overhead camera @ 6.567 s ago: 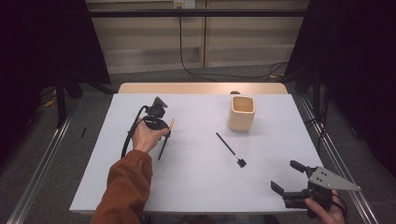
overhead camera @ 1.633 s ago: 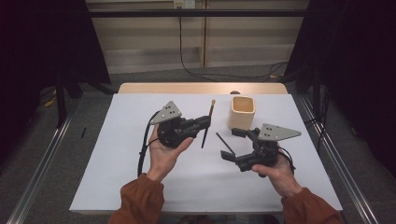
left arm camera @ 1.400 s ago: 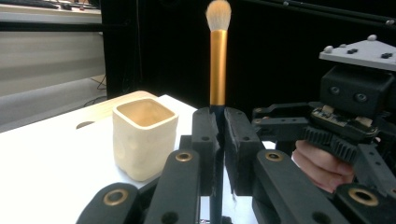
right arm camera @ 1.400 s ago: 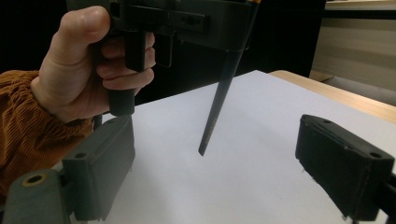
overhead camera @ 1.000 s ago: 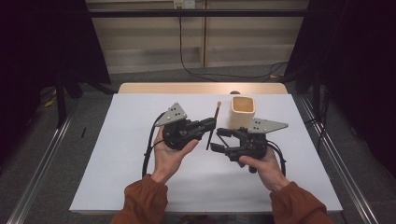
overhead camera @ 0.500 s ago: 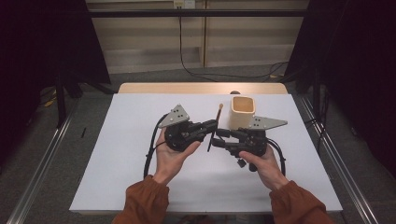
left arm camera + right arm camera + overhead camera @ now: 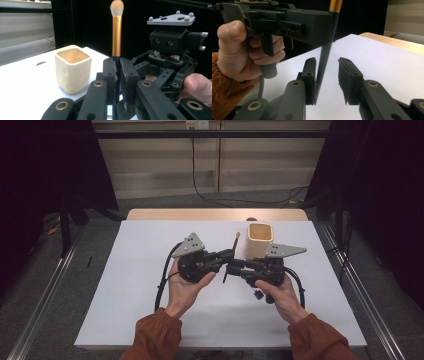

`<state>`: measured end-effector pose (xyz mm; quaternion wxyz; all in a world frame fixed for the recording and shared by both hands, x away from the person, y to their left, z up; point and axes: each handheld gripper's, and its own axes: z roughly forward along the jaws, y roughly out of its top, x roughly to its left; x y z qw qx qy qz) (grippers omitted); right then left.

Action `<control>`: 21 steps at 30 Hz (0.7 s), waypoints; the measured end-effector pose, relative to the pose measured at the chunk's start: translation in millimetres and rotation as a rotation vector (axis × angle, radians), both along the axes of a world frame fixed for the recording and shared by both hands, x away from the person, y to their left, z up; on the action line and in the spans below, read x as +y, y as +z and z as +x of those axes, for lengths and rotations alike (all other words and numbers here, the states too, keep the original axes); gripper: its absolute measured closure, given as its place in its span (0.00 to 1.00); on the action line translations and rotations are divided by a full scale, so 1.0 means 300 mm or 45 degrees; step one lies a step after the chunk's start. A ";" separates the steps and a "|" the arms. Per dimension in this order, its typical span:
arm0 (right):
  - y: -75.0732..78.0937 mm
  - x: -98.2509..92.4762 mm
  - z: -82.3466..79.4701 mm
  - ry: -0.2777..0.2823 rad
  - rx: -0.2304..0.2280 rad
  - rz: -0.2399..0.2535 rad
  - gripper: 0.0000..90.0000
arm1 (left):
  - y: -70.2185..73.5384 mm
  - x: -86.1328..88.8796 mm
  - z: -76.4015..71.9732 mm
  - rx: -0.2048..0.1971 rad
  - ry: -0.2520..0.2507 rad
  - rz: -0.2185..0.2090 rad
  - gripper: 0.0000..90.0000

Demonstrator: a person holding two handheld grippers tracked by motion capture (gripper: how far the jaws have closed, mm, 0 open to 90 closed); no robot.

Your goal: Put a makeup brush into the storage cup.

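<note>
Two grippers meet mid-table: left gripper (image 7: 227, 256) clamps the upright brush (image 7: 116, 30), its lower handle between the right gripper (image 7: 327, 82)'s closing, not-yet-gripping jaws.

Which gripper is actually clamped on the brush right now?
The left gripper: its jaws pinch the brush handle upright. The right gripper has just been closing, but a gap remains beside the handle tip between its jaws.
</note>
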<state>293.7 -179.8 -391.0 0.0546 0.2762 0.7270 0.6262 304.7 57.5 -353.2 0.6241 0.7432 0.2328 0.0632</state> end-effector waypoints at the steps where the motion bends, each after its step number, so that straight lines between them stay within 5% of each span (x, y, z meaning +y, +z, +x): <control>1: 0.000 0.001 0.000 0.002 0.001 -0.002 0.75 | -0.001 -0.002 0.000 0.003 -0.005 -0.002 0.93; 21: 0.000 -0.004 0.004 -0.007 0.012 -0.015 0.93 | -0.014 -0.010 0.002 0.000 -0.005 0.008 0.93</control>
